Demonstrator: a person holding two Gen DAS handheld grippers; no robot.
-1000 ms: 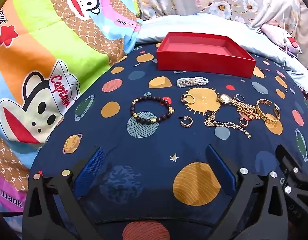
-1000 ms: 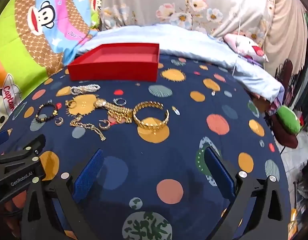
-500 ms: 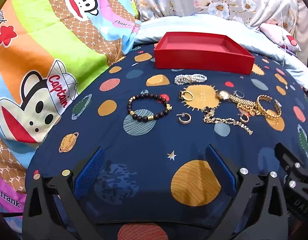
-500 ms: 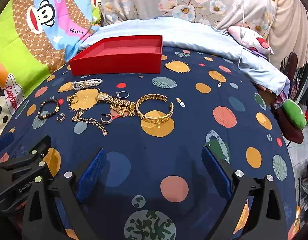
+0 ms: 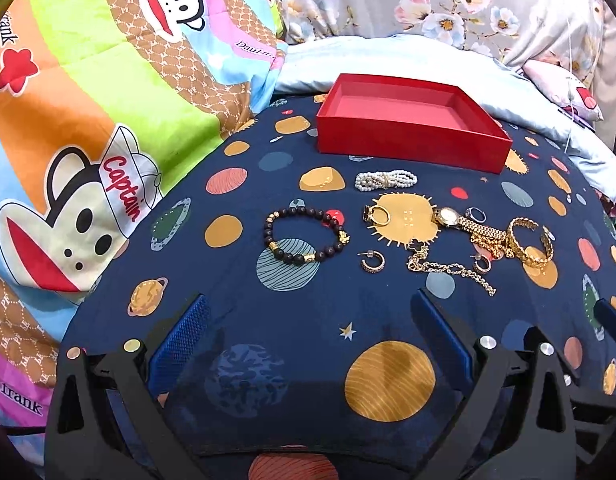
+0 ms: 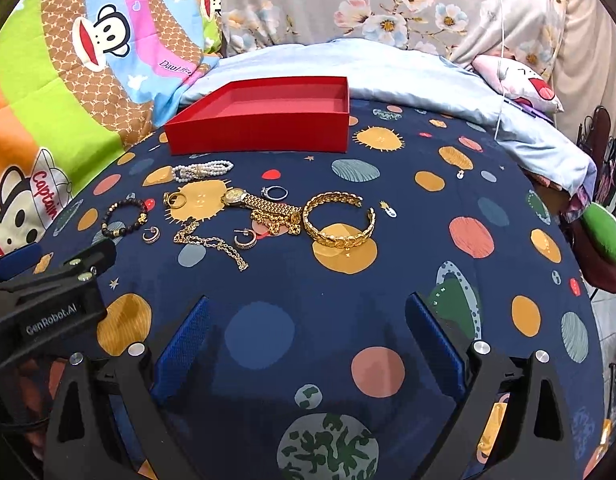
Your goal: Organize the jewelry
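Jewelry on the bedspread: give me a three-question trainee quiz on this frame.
1. True or false: the red box already holds jewelry.
2. Which piece lies nearest the box? A) pearl bracelet B) dark bead bracelet C) gold cuff
3. Fill in: the left gripper and right gripper both have their jaws ____.

Key: 1 false, nothing is visible in it; 2 A; 3 open, holding nothing.

Black plastic tongs (image 6: 306, 342), blue textured pads (image 6: 182, 344), silver screws, white "GenRobot.AI" lettering
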